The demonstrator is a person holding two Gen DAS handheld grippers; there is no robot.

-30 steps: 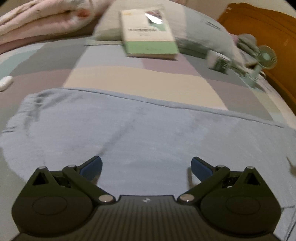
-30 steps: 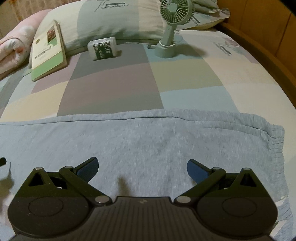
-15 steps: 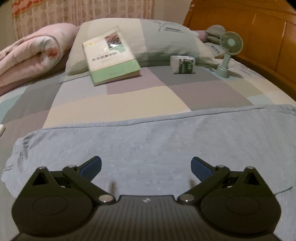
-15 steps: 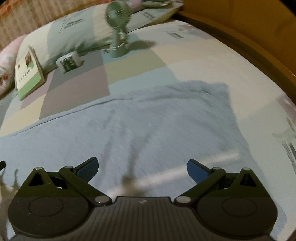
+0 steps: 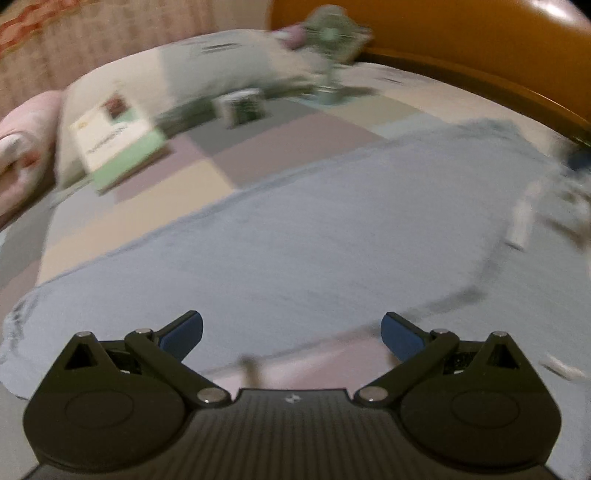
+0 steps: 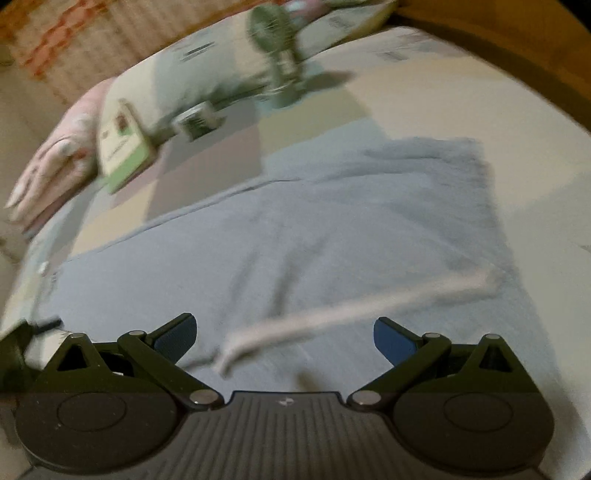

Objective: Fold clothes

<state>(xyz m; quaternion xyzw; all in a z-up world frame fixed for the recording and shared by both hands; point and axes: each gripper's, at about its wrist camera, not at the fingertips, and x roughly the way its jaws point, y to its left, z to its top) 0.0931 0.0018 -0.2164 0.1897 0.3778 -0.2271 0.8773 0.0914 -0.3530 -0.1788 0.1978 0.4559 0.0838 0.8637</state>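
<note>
- Hovering over the bed (image 6: 461, 110), the left gripper (image 5: 291, 330) and right gripper (image 6: 284, 336) both have their blue-tipped fingers (image 5: 183, 330) spread wide, holding nothing.
- Just ahead, grey-blue trousers (image 6: 332, 236) lie flat across the patchwork sheet; a pale drawstring (image 6: 354, 306) trails over them before the right gripper.
- Farther off, a book (image 5: 118, 146) leans on a pillow (image 5: 207, 70), with a small box (image 5: 242, 109) and green fan (image 6: 280, 40) beside.
- Views are blurred.

Both wrist cameras sit low and close over the blue garment (image 5: 295, 236), looking across the bed toward the pillow (image 5: 207, 70). The left view sits farther from the wooden headboard (image 5: 461, 48). Both share the book (image 6: 123, 149) and fan (image 6: 275, 33).
</note>
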